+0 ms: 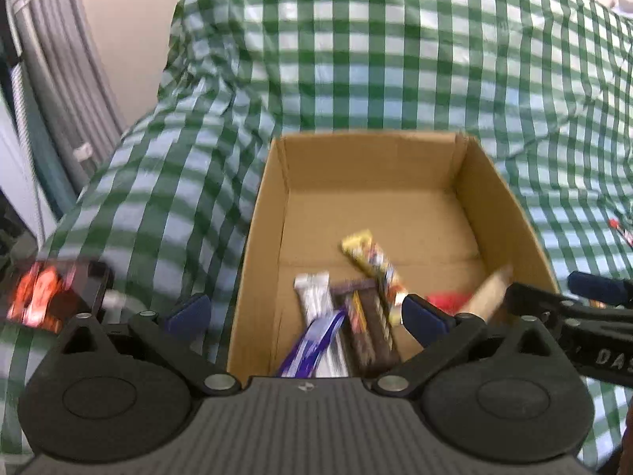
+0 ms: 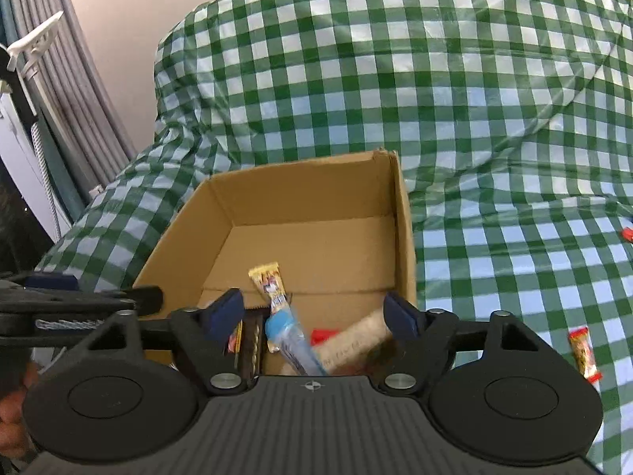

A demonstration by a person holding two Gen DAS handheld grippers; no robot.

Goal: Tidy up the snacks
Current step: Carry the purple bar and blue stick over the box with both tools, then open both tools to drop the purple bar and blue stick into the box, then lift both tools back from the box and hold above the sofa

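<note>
Left wrist view is showing me the cardboard box sitting open on the checked cloth, and I am reading it as the collecting place, since the snacks are piling up at its near end. I am counting there a yellow bar, a silver bar, a dark brown bar, a blue-and-white wrapper, a red packet and a tan roll; blur is keeping me from being sure of more. My left gripper is hanging wide over the box's near left corner, nothing between its jaws, with the blue-and-white wrapper lying loose just below, which I am judging as a bar let go into the box. My right gripper is also standing wide over the box, its pads pressing on nothing, while a light blue packet and the tan roll are lying tilted beneath it, looking freshly dropped. Outside the box I am seeing two stray red wrappers on the cloth to the right, one near and one at the far edge, probably waiting to be gathered. Off to the left a phone screen is glowing orange.
</note>
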